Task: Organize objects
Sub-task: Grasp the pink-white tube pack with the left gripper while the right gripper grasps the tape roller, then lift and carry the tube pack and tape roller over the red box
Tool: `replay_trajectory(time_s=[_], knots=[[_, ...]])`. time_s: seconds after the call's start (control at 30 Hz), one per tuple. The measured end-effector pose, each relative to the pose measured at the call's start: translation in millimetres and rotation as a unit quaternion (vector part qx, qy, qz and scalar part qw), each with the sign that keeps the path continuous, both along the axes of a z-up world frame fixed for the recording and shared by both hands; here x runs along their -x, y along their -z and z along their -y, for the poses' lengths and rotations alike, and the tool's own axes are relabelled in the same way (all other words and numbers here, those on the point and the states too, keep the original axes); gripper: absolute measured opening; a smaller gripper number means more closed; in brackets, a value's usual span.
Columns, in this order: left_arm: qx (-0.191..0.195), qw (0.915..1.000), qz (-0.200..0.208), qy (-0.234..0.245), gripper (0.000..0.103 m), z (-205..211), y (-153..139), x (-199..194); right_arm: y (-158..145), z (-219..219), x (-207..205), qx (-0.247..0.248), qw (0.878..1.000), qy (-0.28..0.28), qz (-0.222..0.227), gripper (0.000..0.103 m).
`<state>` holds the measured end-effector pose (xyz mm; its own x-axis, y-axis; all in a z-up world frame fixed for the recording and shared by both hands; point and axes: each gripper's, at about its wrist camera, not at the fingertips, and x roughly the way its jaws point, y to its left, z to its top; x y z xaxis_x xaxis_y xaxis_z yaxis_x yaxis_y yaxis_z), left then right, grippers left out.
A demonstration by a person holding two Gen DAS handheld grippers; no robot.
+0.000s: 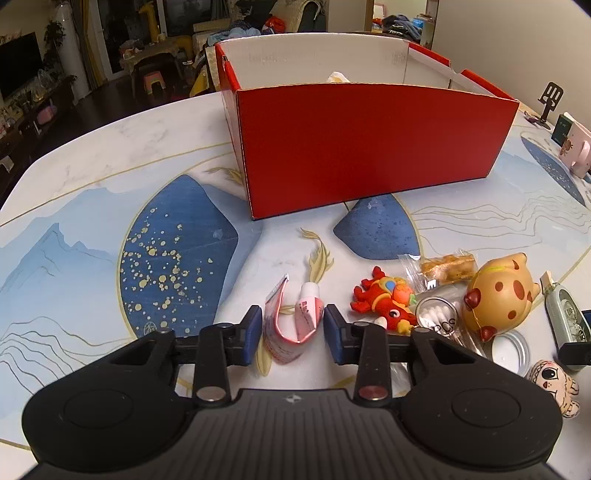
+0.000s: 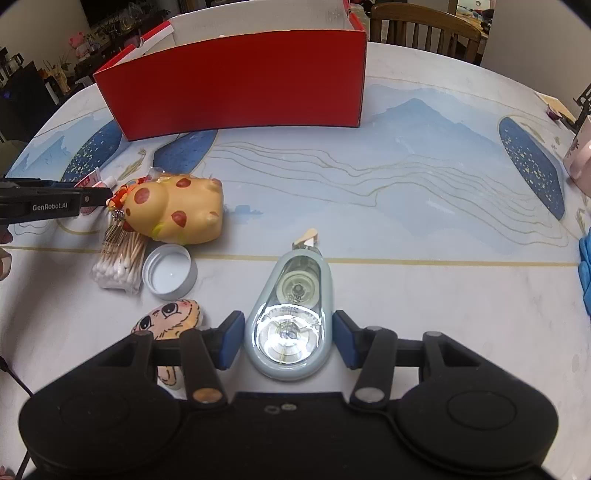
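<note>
An open red box (image 1: 369, 144) stands on the patterned table; it also shows in the right wrist view (image 2: 236, 81). My left gripper (image 1: 292, 334) is open, its blue pads on either side of a folded pink tube (image 1: 295, 325) lying on the table. My right gripper (image 2: 288, 341) is open around a pale blue correction tape dispenser (image 2: 290, 314) on the table. Between them lie a yellow spotted squishy toy (image 2: 177, 214), also in the left wrist view (image 1: 498, 291), a red dragon charm (image 1: 384, 299), a snack packet (image 1: 443, 269), cotton swabs (image 2: 118, 262) and a white lid (image 2: 170, 271).
A small cartoon-face plush (image 2: 168, 319) lies by my right gripper's left finger. A pink box (image 1: 574, 147) and a black phone stand (image 1: 550, 99) sit at the table's right side. A wooden chair (image 2: 424, 26) stands behind the table.
</note>
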<state>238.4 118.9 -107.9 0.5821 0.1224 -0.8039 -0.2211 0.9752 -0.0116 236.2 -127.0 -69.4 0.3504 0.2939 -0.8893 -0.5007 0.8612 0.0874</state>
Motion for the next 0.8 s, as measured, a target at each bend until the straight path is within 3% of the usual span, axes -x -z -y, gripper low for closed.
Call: replay_trajectory(time_s=[0.5, 0.8], knots=[[0.064, 0.9966, -0.013, -0.050, 0.031, 1, -11, 29, -27, 23, 0, -0.045, 0.999, 0.011, -0.014, 0.051], [0.093, 0.9946, 0.004, -0.045, 0.031, 19, -41, 45, -54, 23, 3, -0.061, 0.998, -0.006, 0.007, 0.051]])
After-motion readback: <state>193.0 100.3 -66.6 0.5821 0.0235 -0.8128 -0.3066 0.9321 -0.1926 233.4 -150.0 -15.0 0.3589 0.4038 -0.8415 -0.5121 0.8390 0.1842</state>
